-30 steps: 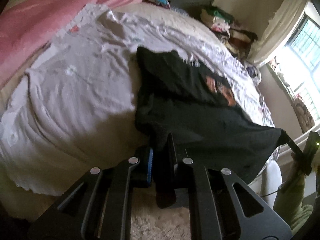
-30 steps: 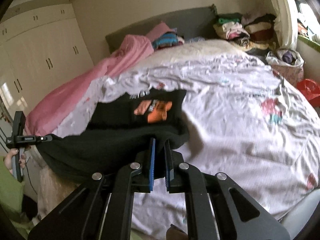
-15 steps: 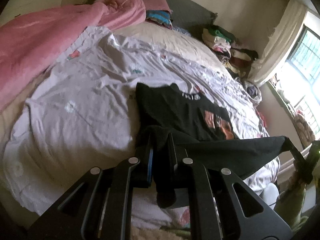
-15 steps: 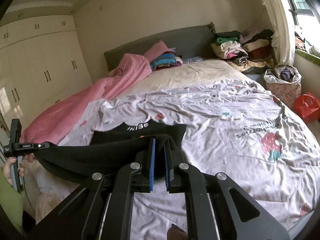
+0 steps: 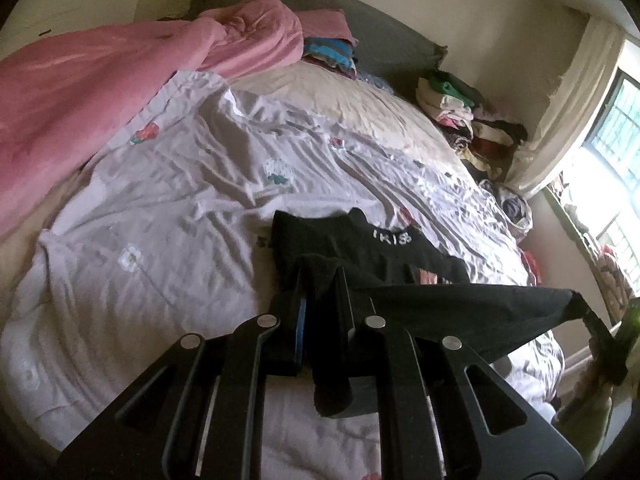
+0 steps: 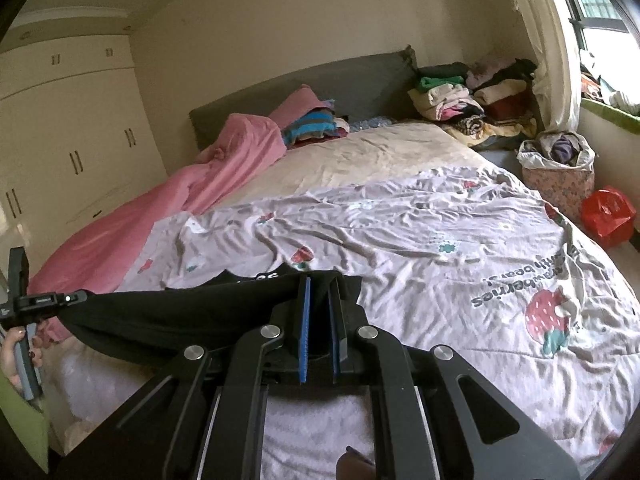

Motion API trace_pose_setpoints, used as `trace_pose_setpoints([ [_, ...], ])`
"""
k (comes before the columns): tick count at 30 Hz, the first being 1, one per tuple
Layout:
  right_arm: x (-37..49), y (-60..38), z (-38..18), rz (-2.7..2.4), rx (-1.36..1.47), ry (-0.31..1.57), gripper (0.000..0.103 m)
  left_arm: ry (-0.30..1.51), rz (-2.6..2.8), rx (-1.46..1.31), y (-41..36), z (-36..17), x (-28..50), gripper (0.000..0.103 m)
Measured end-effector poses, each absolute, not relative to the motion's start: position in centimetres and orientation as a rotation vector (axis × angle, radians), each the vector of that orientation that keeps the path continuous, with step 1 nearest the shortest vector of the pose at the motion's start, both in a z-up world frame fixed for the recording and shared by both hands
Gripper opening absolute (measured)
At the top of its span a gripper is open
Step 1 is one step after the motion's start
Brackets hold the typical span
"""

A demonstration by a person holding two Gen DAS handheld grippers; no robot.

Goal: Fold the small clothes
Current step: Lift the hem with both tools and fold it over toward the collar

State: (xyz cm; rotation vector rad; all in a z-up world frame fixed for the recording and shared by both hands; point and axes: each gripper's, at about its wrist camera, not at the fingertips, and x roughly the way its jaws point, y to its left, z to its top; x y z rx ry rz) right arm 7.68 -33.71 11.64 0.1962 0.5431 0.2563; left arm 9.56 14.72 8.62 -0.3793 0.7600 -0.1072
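A black T-shirt [image 5: 440, 304] with white lettering at the collar lies at the near end of the bed. My left gripper [image 5: 320, 280] is shut on one bottom corner of it. My right gripper [image 6: 320, 284] is shut on the other bottom corner. The hem [image 6: 180, 312] is lifted and stretched taut between the two grippers, folded up over the shirt's lower part. The collar end [image 5: 384, 236] rests on the sheet. The right gripper shows at the right edge of the left wrist view [image 5: 600, 328], and the left gripper at the left edge of the right wrist view [image 6: 60, 300].
The lilac strawberry-print sheet [image 6: 460, 248] covers the bed. A pink blanket [image 5: 80, 92] lies along its left side. Folded clothes [image 6: 312, 124] sit by the grey headboard, a clothes pile [image 6: 472, 96] at the far corner. A laundry bag [image 6: 560, 168] and red bag [image 6: 608, 216] stand on the floor.
Both grippers have risen and moved forward toward the collar with the hem, which now covers the orange print. The cameras tilted up, showing more of the room.
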Motion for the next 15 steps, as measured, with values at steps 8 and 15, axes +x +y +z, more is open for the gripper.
trace_pose_setpoints([
  [8, 11.9, -33.3, 10.2, 0.226, 0.203, 0.589, 0.007, 0.766, -0.056, -0.363, 14.2, 7.3, 12.8, 0.005],
  [15, 15.2, -33.1, 7.9, 0.197, 0.201, 0.651, 0.007, 0.786, -0.018, -0.356, 14.1, 5.5, 15.3, 0.005],
])
